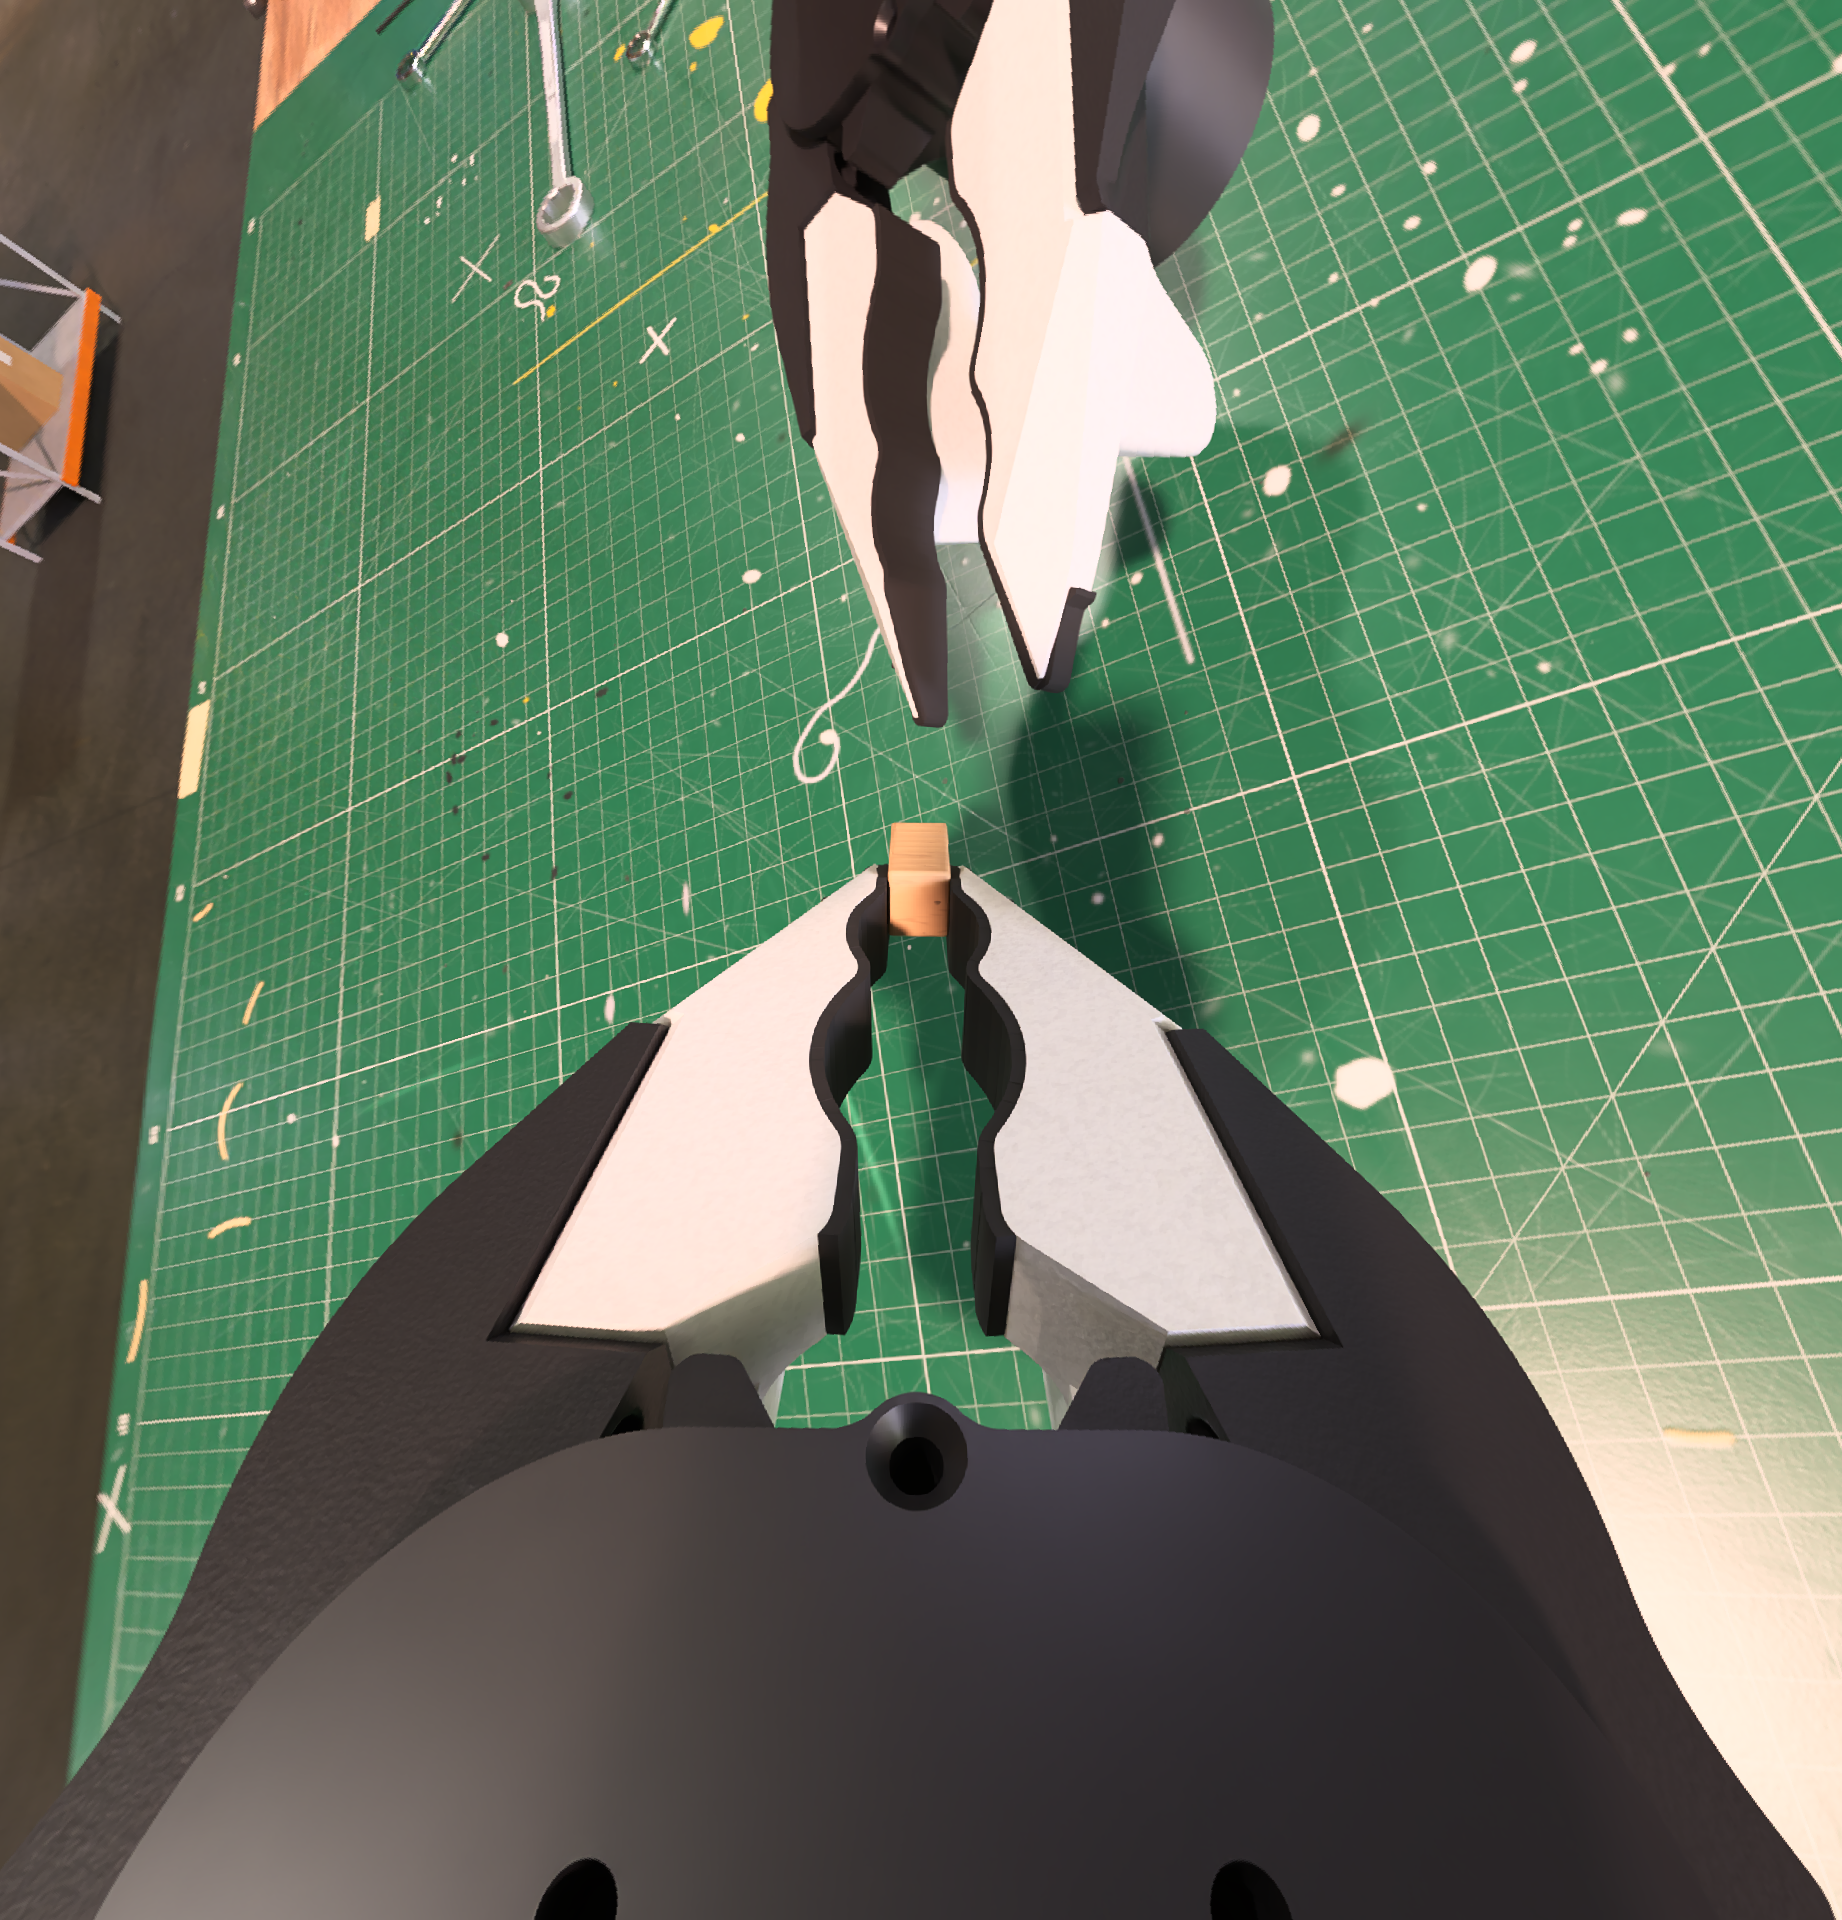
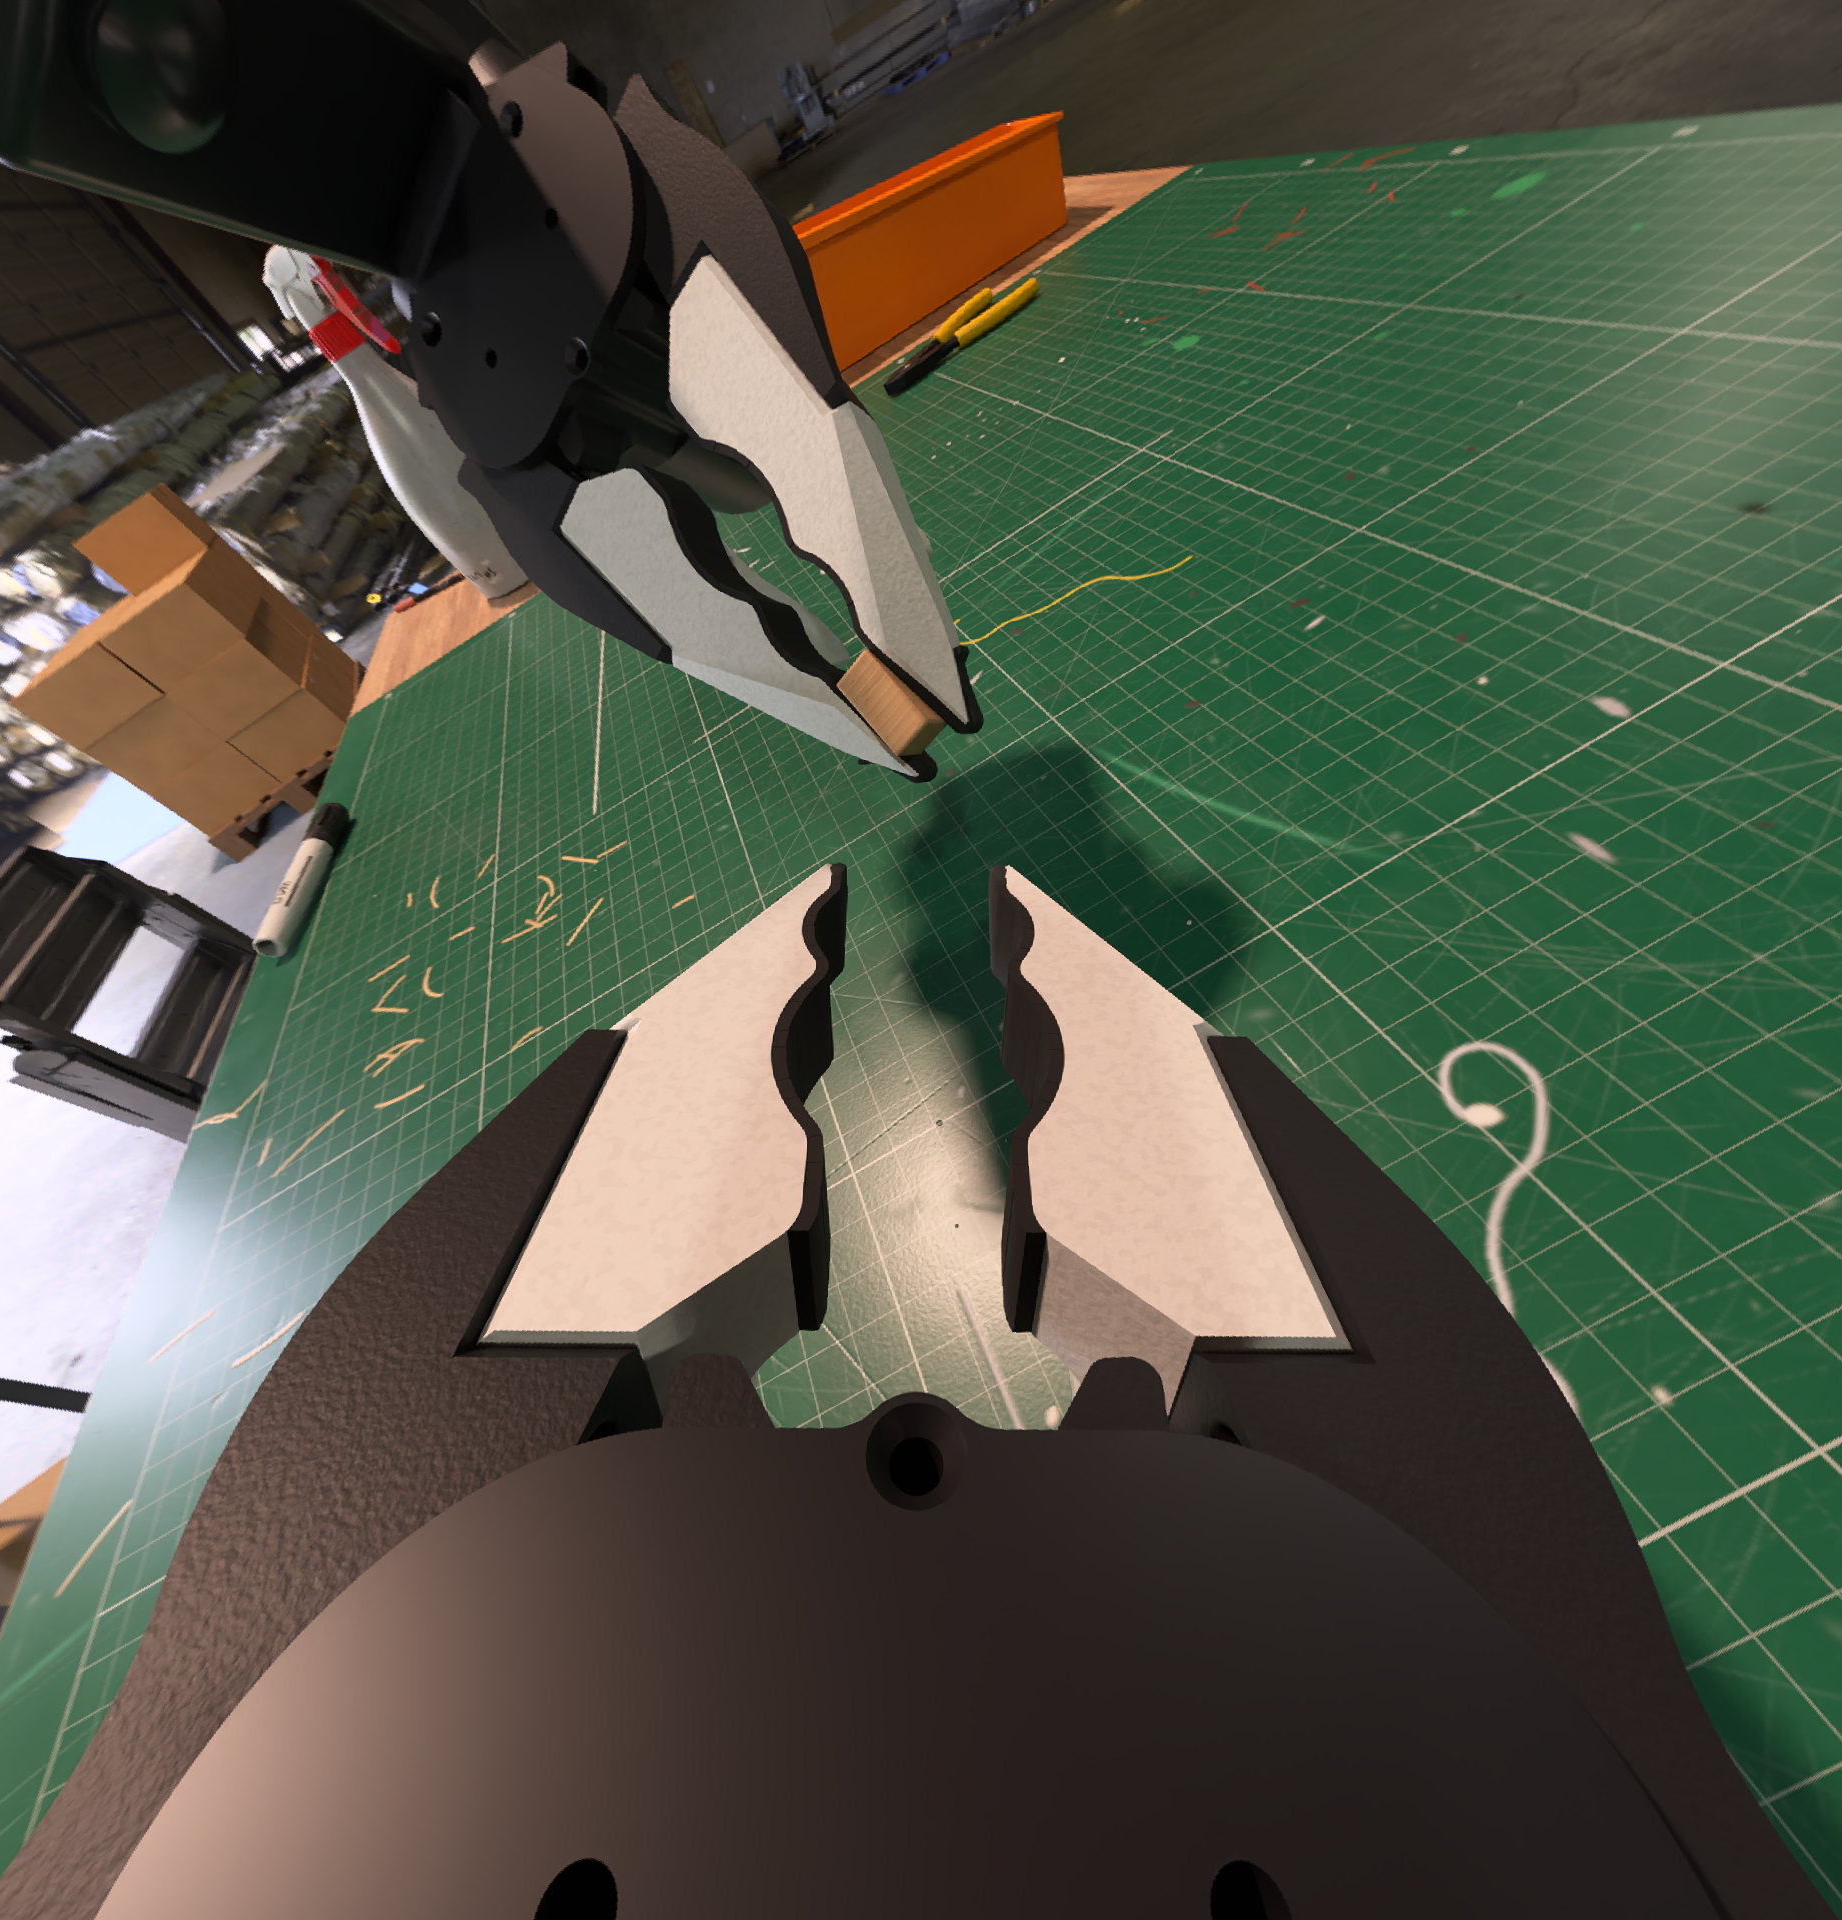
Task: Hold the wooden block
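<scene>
Because the left gripper (image 1: 919, 883) pinches the small wooden block (image 1: 917, 894) only at its fingertips above the green cutting mat (image 1: 1416, 831), a slight twist could slip it loose, while the right gripper (image 2: 922, 883) hovers near, parted and empty.

Two grippers: the left gripper (image 1: 918, 902) and the right gripper (image 2: 919, 896). One block (image 1: 917, 883) between the left gripper's tips. One green mat (image 1: 1519, 831) under both. Three wrenches (image 1: 558, 135) far ahead of the left gripper. Beyond the right gripper: one orange bin (image 2: 938, 229), one pliers (image 2: 964, 324), one spray bottle (image 2: 397, 436); to its left, one marker (image 2: 299, 883).
</scene>
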`<state>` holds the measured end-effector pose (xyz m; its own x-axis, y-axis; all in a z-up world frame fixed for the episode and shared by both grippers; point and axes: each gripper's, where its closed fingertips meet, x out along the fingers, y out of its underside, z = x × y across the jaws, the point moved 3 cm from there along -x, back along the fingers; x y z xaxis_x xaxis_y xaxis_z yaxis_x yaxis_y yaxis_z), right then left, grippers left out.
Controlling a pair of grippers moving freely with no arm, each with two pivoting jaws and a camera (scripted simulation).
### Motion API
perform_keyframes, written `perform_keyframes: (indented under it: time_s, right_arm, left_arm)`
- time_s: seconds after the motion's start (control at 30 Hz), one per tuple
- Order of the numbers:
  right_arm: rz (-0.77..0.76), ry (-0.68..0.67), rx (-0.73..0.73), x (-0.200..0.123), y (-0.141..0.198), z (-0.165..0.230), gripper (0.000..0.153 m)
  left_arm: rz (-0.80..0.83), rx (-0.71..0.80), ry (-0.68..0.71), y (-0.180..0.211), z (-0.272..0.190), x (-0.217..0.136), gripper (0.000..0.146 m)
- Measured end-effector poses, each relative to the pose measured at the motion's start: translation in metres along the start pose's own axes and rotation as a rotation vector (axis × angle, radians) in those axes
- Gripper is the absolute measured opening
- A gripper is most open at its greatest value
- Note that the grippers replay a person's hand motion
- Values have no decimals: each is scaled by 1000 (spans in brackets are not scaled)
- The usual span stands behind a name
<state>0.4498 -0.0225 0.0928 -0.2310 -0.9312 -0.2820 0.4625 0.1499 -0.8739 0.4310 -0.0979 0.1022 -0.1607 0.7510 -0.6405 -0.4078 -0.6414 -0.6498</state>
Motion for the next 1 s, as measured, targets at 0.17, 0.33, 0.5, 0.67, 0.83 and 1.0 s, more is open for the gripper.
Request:
perform_keyframes:
  time_s: [0.17,0.33,0.5,0.67,0.83,1.0]
  right_arm:
    - [58,63,-57,2,6,-3,27]
    - [59,74,-65,0,6,-5,28]
    - [59,39,-104,-1,6,2,27]
    - [132,34,-138,2,15,5,26]
    - [228,97,-163,5,27,-2,26]
    - [227,86,-147,10,28,-2,30]
  left_arm:
    - [31,31,1,-1,-2,-3,9]
    - [10,9,3,1,-2,-3,9]
    - [7,11,8,3,-2,-5,9]
    - [29,32,3,4,-3,-6,9]
    - [25,28,4,5,-5,-5,9]
    - [14,22,11,4,-8,0,9]
